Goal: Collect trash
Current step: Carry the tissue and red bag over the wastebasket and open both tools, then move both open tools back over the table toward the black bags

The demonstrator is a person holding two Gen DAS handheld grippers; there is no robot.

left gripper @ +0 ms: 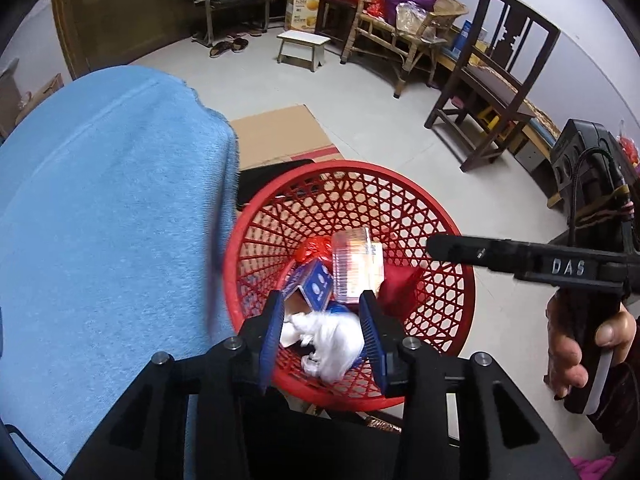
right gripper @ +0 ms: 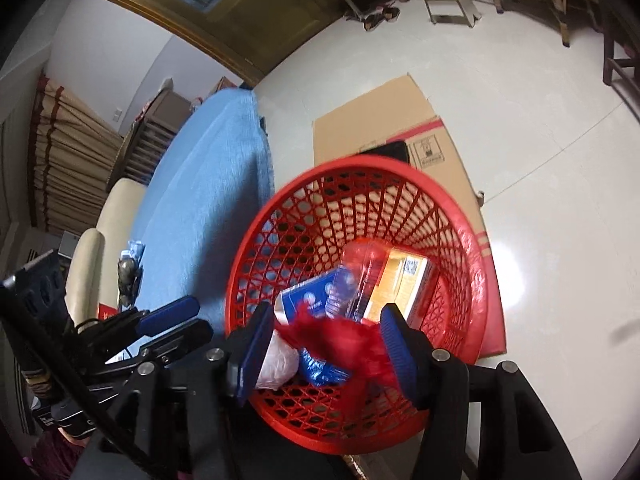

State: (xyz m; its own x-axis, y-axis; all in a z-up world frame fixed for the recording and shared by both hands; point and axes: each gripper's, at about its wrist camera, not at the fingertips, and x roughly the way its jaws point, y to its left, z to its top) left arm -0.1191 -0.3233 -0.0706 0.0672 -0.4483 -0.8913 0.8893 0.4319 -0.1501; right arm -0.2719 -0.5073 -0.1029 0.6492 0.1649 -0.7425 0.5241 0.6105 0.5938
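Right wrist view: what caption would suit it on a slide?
Open right gripper above a red basket holding a blue carton and red bag.

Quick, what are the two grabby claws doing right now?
Left gripper: open, empty, above the red basket.
Right gripper: open, above that basket; a blurry red bag between its fingers.

Both wrist cameras look steeply down from close above, past their own spread jaws, into the red mesh basket (left gripper: pixel 440 248) (right gripper: pixel 472 248). Left of each jaw pair lies the blue cloth (left gripper: pixel 104 220) (right gripper: pixel 208 184); beyond them both share the flattened cardboard (left gripper: pixel 280 136) (right gripper: pixel 384 120).
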